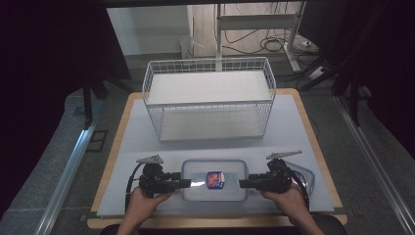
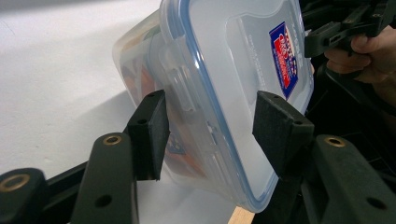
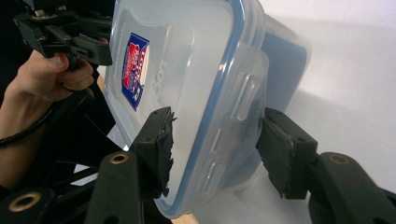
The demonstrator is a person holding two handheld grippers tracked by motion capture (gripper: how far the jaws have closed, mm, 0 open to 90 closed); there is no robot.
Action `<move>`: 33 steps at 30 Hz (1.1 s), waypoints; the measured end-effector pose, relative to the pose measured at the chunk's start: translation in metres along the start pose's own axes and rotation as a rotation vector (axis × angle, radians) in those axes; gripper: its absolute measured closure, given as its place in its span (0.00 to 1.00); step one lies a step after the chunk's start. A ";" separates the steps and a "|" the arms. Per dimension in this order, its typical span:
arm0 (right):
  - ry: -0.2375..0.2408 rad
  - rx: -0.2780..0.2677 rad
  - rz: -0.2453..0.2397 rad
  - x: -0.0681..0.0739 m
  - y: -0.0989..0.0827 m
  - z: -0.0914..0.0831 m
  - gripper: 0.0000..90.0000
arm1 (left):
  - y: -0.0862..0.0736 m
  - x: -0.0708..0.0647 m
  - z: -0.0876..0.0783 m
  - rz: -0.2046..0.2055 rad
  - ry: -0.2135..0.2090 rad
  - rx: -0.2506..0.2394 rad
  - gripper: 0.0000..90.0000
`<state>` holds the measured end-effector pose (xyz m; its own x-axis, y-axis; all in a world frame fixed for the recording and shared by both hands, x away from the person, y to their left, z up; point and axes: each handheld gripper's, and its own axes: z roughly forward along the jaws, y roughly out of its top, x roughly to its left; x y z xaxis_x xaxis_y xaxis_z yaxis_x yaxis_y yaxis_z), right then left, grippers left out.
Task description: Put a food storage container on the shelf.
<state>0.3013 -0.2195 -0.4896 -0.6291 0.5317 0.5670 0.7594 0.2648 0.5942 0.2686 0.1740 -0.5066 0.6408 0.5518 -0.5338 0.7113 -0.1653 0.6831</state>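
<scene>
Table (image 1: 293,127) fills mid frame, wire basket (image 1: 209,98) at upper centre. Lidded plastic container (image 1: 214,179) sits lower centre. Left gripper (image 1: 188,183) and right gripper (image 1: 242,183) each stand half-closed, jaws straddling an end latch; pad contact unclear. Judgement: squeeze both ends evenly, keep it level. Red-blue lid sticker (image 2: 283,58); writing illegible.

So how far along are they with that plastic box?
The lid already sits on the plastic box. In hand: the left claw and right claw each straddle an end clip. Whether those clips are snapped shut is unclear. The wire basket behind holds nothing yet.
</scene>
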 end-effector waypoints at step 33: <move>-0.025 -0.054 0.002 0.005 0.003 -0.003 0.58 | 0.003 0.006 -0.003 -0.118 -0.028 -0.021 0.60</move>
<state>0.3004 -0.2182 -0.4833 -0.6230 0.5522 0.5540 0.7500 0.2206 0.6236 0.2736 0.1793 -0.5060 0.5606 0.5436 -0.6246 0.7764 -0.0829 0.6247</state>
